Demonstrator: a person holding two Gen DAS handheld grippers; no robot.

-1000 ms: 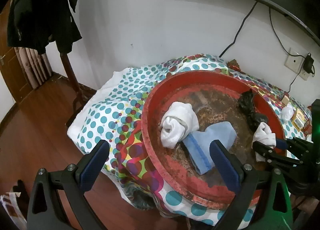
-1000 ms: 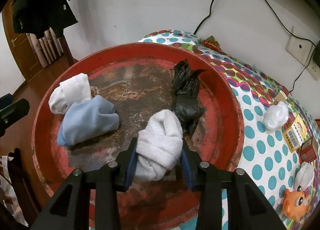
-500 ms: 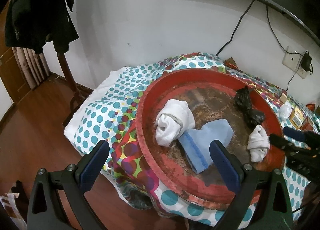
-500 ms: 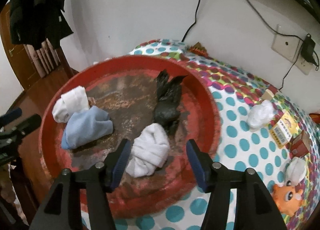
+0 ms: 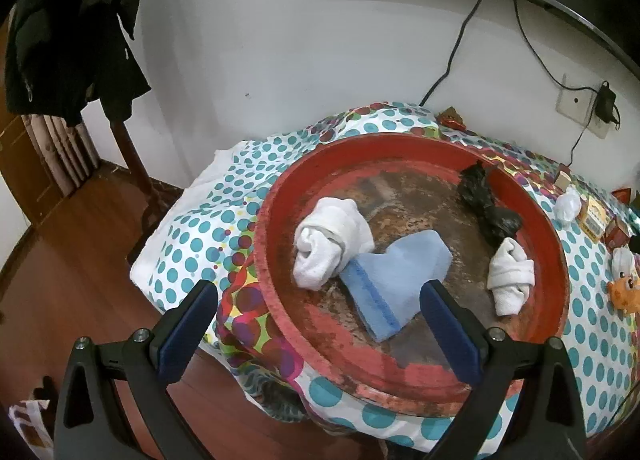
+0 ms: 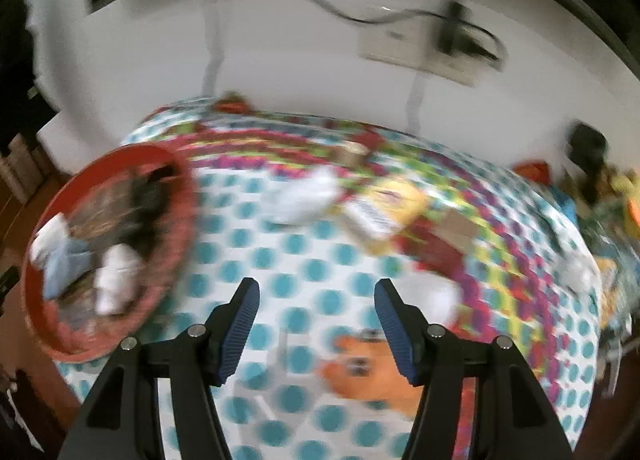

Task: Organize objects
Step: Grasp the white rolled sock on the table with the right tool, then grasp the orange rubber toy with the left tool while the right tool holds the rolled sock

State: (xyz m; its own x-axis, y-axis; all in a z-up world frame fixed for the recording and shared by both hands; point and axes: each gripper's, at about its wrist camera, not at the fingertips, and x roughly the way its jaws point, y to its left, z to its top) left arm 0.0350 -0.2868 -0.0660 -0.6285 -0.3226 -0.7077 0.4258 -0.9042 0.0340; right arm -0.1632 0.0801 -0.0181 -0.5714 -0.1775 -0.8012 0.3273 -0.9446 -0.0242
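Right now the round red tray [image 5: 412, 374] sits on a table under a dotted cloth [image 5: 192, 236], and it holds four soft things. A rolled white sock [image 5: 330, 242] lies at the tray's left side, touching a light blue sock [image 5: 396, 280] that stretches toward the near rim. At the right side a smaller white sock bundle [image 5: 510, 276] lies just beside a crumpled black bag [image 5: 486, 207], which reaches toward the far rim.

The left gripper [image 5: 318, 330] hangs in front of the tray's near edge with its jaws spread wide and nothing between them; one blue pad [image 5: 188, 330] is over the cloth, the other over the tray.

The right gripper [image 6: 316, 330] is also wide apart and empty, above the dotted cloth to the right of the tray. Its view is badly smeared, so details there are uncertain. An orange toy [image 6: 376, 374], probably a fish, lies on the cloth just below the jaws. Farther off are a white lump [image 6: 306, 197] and a small yellow box [image 6: 384, 207], near each other. The same toy [image 5: 624, 288] shows at the right edge of the left view, outside the tray. A dark coat [image 5: 72, 27] hangs on a stand by the wall.
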